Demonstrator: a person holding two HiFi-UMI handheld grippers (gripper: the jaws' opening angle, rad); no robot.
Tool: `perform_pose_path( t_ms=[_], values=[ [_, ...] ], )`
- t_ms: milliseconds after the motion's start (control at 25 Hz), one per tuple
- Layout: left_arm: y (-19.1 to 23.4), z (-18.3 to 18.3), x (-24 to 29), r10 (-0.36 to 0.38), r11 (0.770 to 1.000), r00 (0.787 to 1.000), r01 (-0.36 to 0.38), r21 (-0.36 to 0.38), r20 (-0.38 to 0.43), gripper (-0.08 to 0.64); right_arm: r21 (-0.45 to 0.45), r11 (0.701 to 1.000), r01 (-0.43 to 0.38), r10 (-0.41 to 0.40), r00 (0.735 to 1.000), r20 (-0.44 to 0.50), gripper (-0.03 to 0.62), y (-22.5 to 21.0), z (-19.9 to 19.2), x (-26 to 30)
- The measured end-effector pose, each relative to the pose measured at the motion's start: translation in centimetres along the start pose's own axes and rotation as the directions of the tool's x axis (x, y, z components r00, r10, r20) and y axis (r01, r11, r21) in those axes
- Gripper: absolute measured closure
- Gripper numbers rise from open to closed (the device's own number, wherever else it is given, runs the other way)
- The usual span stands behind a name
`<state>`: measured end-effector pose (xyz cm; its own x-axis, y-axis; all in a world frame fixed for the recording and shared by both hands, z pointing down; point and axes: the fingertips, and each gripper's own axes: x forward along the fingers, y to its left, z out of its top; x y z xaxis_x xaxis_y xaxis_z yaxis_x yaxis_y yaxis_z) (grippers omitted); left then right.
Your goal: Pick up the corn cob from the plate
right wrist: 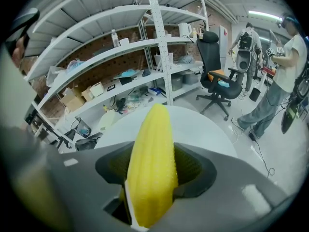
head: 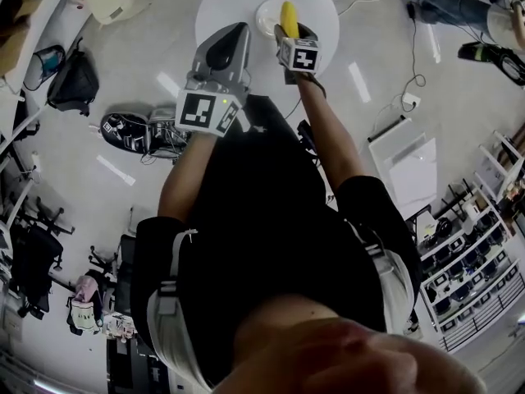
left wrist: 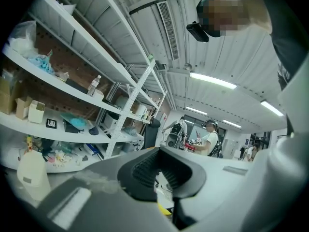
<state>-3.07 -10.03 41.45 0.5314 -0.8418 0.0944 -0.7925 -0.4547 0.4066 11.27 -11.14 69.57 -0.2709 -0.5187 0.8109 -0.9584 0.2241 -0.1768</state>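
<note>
The yellow corn cob [head: 289, 16] stands nearly upright in my right gripper [head: 291, 33], lifted above the white plate [head: 264, 15] on the round white table [head: 230, 2]. In the right gripper view the corn cob [right wrist: 153, 139] fills the gap of the right gripper [right wrist: 155, 170], with the ribbed pads pressed on both its sides and the table [right wrist: 203, 129] below it. My left gripper [head: 223, 52] hovers left of the plate, over the table's near edge. In its own view the left gripper [left wrist: 161, 175] points level at shelves, its pads apart with nothing between them.
Black bags [head: 131, 130] lie on the floor left of me, and a white box [head: 406, 158] and cables lie to the right. White shelving [right wrist: 120, 57], an office chair [right wrist: 219, 83] and a standing person [right wrist: 285, 57] are beyond the table.
</note>
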Motion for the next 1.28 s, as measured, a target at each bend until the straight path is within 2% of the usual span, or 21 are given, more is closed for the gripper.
perform_pose_path(
  t_ms=[680,1280],
  values=[
    [-2.7,5.0,0.7,-0.04,0.998,0.996,0.035,0.06,0.083,0.555,-0.026,1.0,-0.003,0.005,0.998,0.059,0.347,0.5,2.4,-3.6],
    [-3.9,6.9,0.4,-0.061,0.994,0.991,0.05,0.097,0.121,0.555,-0.047,0.999,-0.017,0.025,0.986,0.166,0.347,1.4,6.1,-8.1]
  ],
)
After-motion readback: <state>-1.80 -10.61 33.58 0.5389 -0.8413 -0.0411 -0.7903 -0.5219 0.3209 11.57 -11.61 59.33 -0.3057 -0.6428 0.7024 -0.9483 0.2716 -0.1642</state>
